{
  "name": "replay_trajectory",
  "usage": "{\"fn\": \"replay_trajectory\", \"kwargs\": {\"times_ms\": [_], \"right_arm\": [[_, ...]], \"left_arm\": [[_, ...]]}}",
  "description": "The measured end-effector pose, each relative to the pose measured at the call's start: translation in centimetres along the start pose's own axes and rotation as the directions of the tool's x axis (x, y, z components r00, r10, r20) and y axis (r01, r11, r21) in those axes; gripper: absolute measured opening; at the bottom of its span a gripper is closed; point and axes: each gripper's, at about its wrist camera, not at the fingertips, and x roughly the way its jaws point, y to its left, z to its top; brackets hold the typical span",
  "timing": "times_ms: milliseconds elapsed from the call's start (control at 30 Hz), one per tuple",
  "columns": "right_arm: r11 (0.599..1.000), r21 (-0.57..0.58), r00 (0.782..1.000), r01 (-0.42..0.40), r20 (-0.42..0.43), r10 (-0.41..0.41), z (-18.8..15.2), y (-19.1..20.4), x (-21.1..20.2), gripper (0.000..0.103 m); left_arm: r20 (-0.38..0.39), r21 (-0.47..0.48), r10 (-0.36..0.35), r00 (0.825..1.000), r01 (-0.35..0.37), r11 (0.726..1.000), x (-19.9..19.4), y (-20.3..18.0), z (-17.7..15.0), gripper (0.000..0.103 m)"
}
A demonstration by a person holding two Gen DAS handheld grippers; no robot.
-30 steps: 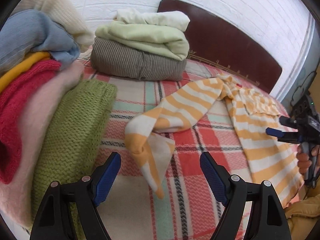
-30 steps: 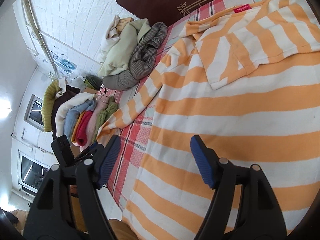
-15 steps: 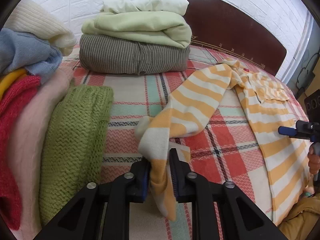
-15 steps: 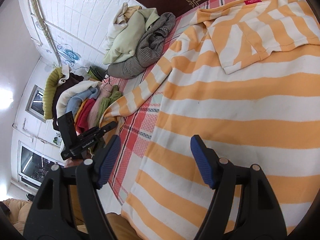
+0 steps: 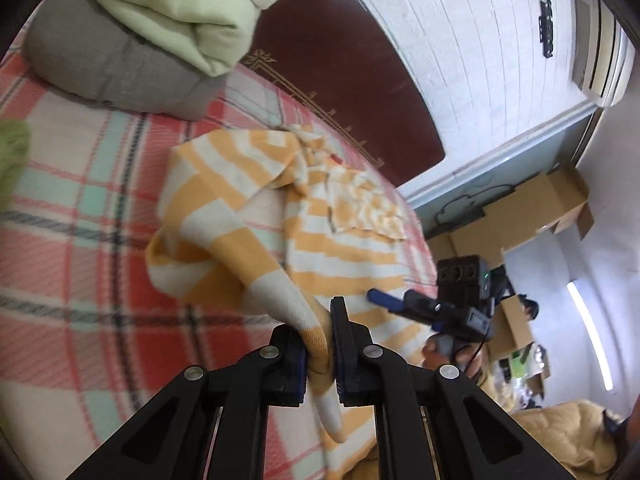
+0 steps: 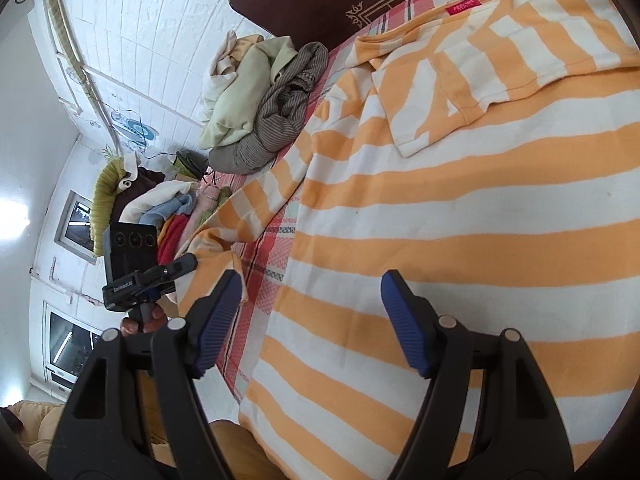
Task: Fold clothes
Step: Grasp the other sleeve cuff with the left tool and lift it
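An orange-and-white striped shirt (image 6: pixel 460 208) lies spread on the plaid bedcover (image 5: pixel 72 248). My left gripper (image 5: pixel 319 344) is shut on the cuff of its long sleeve (image 5: pixel 224 248), which is lifted off the bed and pulled toward the shirt's body. The same gripper (image 6: pixel 188 264) shows at the left of the right wrist view, with the sleeve (image 6: pixel 248 212) trailing from it. My right gripper (image 6: pixel 312 320) is open just above the shirt's lower body with nothing between its fingers; it appears at the right of the left wrist view (image 5: pixel 380 296). The other sleeve (image 6: pixel 480 80) lies folded over the chest.
A pile of folded grey and pale green clothes (image 5: pixel 136 32) sits near the dark headboard (image 5: pixel 340 64). A stack of knitwear (image 6: pixel 172 216) stands at the bed's left side. Cardboard boxes (image 5: pixel 536 208) are beyond the bed. A person's fingers (image 5: pixel 440 348) hold the right gripper.
My left gripper closed on the sleeve cuff, then swung right and rolled, lifting the sleeve toward the shirt body. The right gripper drifted slightly and stayed open.
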Motion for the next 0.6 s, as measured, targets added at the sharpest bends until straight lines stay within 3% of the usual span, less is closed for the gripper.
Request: {"fn": "replay_trajectory", "kwargs": {"times_ms": [333, 433, 467, 600], "right_arm": [[0.998, 0.065, 0.999, 0.010, 0.046, -0.013, -0.3, -2.0, -2.1, 0.076], [0.997, 0.047, 0.997, 0.062, 0.036, -0.064, -0.3, -1.6, -2.1, 0.076], [0.997, 0.045, 0.997, 0.066, 0.030, -0.067, -0.2, -1.4, -2.1, 0.076], [0.998, 0.024, 0.996, 0.056, 0.063, -0.057, -0.1, -0.8, -2.2, 0.076]], "left_arm": [[-0.020, 0.003, -0.006, 1.000, 0.006, 1.000, 3.0, -2.0, 1.8, 0.009], [-0.022, -0.004, -0.012, 1.000, 0.012, 1.000, 3.2, -2.0, 2.2, 0.009], [-0.022, -0.005, -0.009, 1.000, 0.009, 1.000, 3.3, -2.0, 2.4, 0.011], [0.016, -0.023, -0.022, 1.000, 0.023, 0.999, 2.8, -1.6, 2.5, 0.038]]}}
